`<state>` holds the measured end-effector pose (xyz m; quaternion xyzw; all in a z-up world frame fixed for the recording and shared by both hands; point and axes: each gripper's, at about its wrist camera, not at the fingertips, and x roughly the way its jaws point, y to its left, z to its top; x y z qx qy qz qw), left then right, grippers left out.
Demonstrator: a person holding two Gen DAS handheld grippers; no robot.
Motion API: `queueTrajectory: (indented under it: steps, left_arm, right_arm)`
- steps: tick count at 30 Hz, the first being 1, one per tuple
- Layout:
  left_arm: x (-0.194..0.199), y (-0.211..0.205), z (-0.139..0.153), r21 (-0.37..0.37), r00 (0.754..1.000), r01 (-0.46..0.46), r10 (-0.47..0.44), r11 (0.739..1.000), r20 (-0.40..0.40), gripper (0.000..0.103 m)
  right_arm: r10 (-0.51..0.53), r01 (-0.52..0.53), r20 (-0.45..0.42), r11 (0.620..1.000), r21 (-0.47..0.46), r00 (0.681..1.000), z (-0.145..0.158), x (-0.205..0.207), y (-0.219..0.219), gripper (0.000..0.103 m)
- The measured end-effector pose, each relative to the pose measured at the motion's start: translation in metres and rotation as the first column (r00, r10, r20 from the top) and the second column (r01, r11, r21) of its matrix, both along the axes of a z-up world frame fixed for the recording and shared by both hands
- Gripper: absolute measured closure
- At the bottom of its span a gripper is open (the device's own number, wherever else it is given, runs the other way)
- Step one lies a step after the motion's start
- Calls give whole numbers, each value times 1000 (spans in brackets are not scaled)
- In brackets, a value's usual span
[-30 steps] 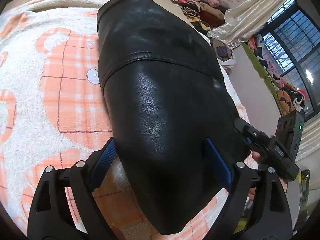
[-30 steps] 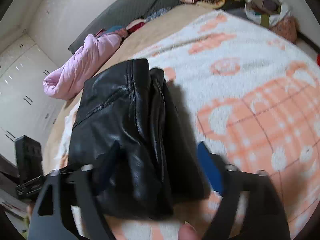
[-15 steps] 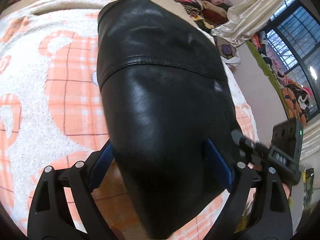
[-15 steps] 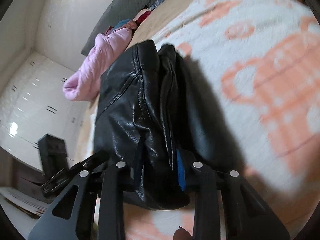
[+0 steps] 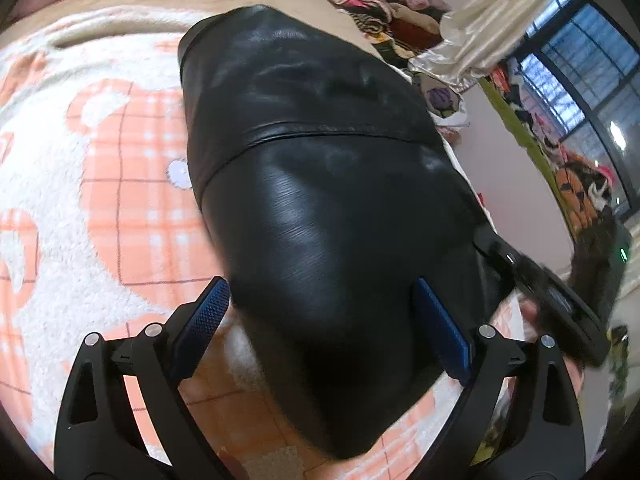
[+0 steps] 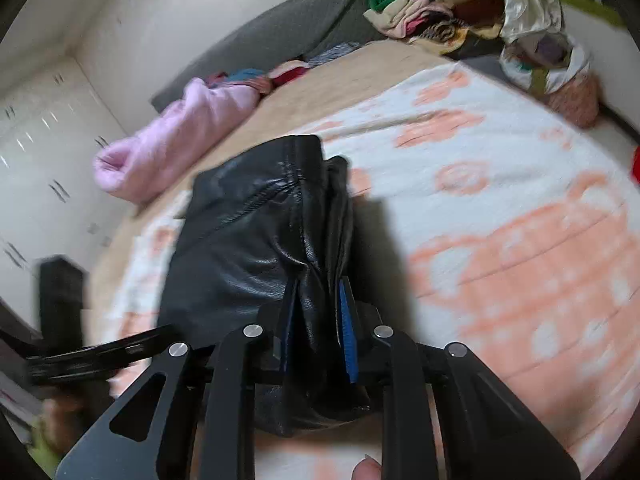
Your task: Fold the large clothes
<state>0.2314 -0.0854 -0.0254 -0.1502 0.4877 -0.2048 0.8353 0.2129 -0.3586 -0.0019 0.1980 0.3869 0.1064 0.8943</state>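
Leather jacket (image 6: 248, 248) edge in closing right gripper (image 6: 316, 320)

The folded jacket (image 6: 256, 240) is laid on the blanket (image 6: 500, 208). Behind the blanket, a rolled quilt (image 6: 172, 140) and piled clothes (image 6: 432, 8) are seen.

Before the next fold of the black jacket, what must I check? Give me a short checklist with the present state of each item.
1. Right tool has leather between its pads: ok, its jaws are closing on a bunched edge of the jacket.
2. Left tool grips the jacket: not ok, its jaws stand wide around the near end.
3. Jacket lies on the blanket: ok.
4. Blanket to the right of the jacket is free for the fold: ok, right view.
5. All layers caught in the right tool: cannot tell.
6. Pink garment keeps apart from the jacket: ok.
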Motion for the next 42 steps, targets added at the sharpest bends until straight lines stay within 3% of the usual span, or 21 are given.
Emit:
queueTrajectory:
  steps: [1,3,4,5,6,8,10,13,15,18,22,28,31,37,42]
  left_arm:
    - [0,-5,-1,20,1000,8,-8,1000,0,18]
    - [1,-11,-8,39,1000,14,-13,999,-13,18]
    - [1,-14,-10,35,1000,15,-14,999,-18,18]
    - [0,-15,-12,32,1000,12,-11,999,-17,17]
    - [-1,-14,-13,38,1000,9,-9,999,-11,15]
    - [0,-14,-13,36,1000,7,-7,999,-9,15]
    - [1,-12,-12,31,1000,11,-11,999,-14,15]
    - [0,-11,-11,41,1000,13,-12,999,-7,15]
    - [-2,-10,-11,60,1000,17,-17,998,-4,15]
    - [-5,-13,-9,84,1000,26,-27,996,5,15]
    - [-5,-9,-4,140,1000,18,-21,990,19,15]
    - [-9,9,-2,156,1000,-1,-4,988,30,15]
    - [-11,5,-2,173,999,8,-16,985,43,15]
    - [-11,7,-2,169,999,5,-14,986,51,15]
    - [-14,5,-3,171,998,7,-17,985,59,15]
  right_arm:
    - [-1,1,-31,1000,0,1000,-11,6,-4,80]
    - [-6,10,-118,999,31,993,-40,12,-12,63]
    - [-1,12,-137,997,74,991,-48,12,-17,63]
    - [0,21,-145,990,143,989,-51,10,-25,57]
    - [-15,46,-155,979,199,988,-52,7,-34,38]
    - [-23,75,-171,951,301,985,-53,-3,-51,20]
    - [53,23,-182,919,395,982,-59,-10,-54,18]
    - [119,-26,-248,936,351,961,-72,-6,-39,19]
    - [121,-29,-262,944,328,957,-77,-3,-28,35]
    - [97,-8,-241,939,344,966,-70,-8,-25,49]
    - [98,5,-248,922,386,964,-71,-23,-11,52]
    - [110,4,-251,909,417,962,-73,-49,10,53]
    - [80,22,-259,930,367,962,-73,-49,10,45]
    - [62,8,-248,963,270,967,-59,-53,8,18]
    - [-78,92,-93,983,159,993,-25,-60,-13,16]
